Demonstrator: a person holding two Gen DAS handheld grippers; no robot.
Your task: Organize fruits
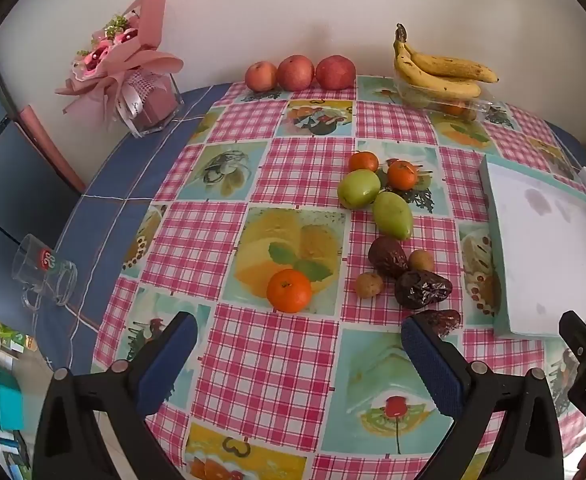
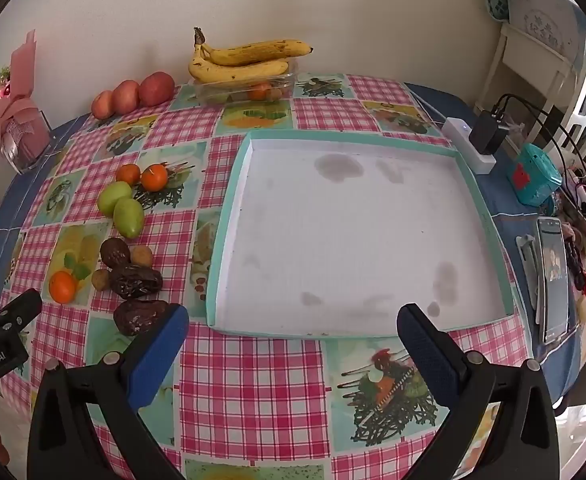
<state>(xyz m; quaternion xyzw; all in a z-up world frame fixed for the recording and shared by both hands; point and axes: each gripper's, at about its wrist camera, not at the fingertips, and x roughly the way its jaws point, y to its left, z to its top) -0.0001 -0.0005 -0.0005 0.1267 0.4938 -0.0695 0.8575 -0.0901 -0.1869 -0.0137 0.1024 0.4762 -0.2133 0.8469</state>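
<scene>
A loose group of fruit lies on the checked tablecloth: one tangerine nearest my left gripper, two more tangerines, two green fruits, three dark dates and two small brown fruits. The same group shows in the right wrist view. A shallow white tray with a teal rim stands empty to the right of the fruit. My left gripper is open and empty, just short of the near tangerine. My right gripper is open and empty at the tray's near edge.
Three apples and bananas on a clear container stand at the back by the wall. A pink bouquet and a glass mug are at left. A power strip with charger, a teal box and a phone lie right of the tray.
</scene>
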